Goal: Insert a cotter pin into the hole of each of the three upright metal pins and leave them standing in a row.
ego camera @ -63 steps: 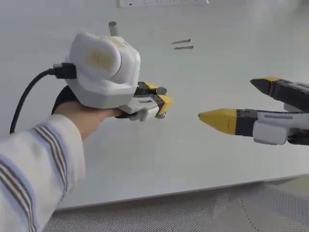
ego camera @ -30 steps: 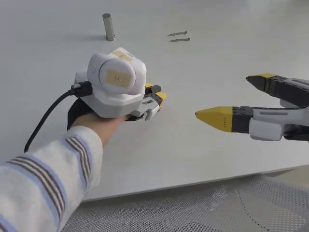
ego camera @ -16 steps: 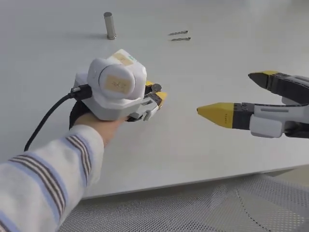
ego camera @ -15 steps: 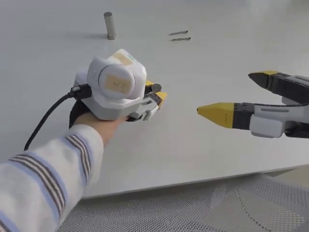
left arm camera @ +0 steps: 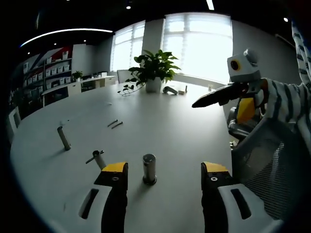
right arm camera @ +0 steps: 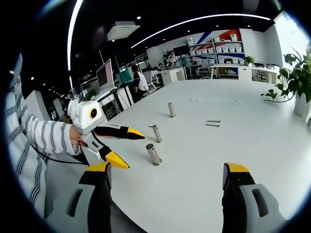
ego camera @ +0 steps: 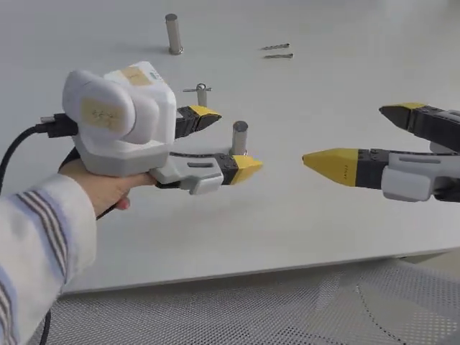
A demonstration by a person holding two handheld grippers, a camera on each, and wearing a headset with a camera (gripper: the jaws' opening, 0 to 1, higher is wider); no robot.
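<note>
White worktop [ego camera: 302, 223] carries the whole job, and at its near middle stands the metal pin [ego camera: 239, 135] that matters now. Half a second ago the left tool [ego camera: 236, 141] was clenched on that pin; now its jaws stand apart, one on each side of it and clear of it, and the pin rests upright on its own base. In the left gripper view it rises between the two yellow tips with nothing through its hole that I can make out.

Just beyond it and slightly left stands the second pin [ego camera: 202, 94], with a cotter pin [ego camera: 192, 89] lying crosswise near its top. Farther off again, up and to the left, stands the third pin [ego camera: 172, 34], which looks bare. Together the three run in a rough diagonal line from far left to near middle, so the setting-down has likely formed the row.

Two loose cotter pins [ego camera: 277, 51] lie side by side on the far worktop, to the right of the third pin. That fits one pin finished and two left to do.

To the right, well apart from the pins, the right tool [ego camera: 348, 133] hangs released and holding nothing. A fair guess is that a loose cotter pin gets fetched next.
</note>
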